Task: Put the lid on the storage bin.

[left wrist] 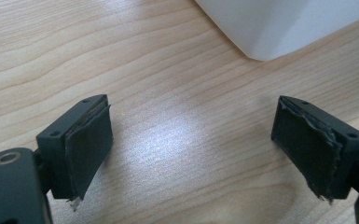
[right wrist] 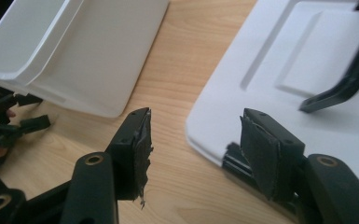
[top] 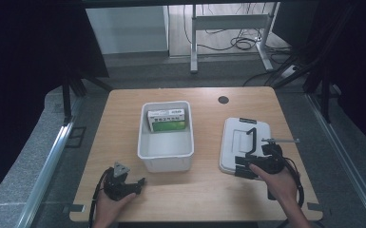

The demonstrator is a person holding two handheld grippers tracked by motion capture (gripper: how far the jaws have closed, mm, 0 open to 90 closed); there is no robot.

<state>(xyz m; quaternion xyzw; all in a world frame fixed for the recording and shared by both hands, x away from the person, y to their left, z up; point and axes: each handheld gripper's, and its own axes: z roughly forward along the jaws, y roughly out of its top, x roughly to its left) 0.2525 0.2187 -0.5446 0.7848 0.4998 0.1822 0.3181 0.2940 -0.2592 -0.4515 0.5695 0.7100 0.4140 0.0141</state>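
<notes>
The left gripper point(top: 140, 181) is held with its jaws spread wide above the light wooden table point(top: 123, 142), near the near-left corner of the open white plastic bin point(top: 165, 153). The right gripper point(right wrist: 193, 140) is likewise spread, its jaws straddling the near-left corner of the flat white lid point(top: 245, 145) with a black handle point(top: 252, 138). A green-and-white box point(top: 167, 119) is seen leaning in the bin's far end.
</notes>
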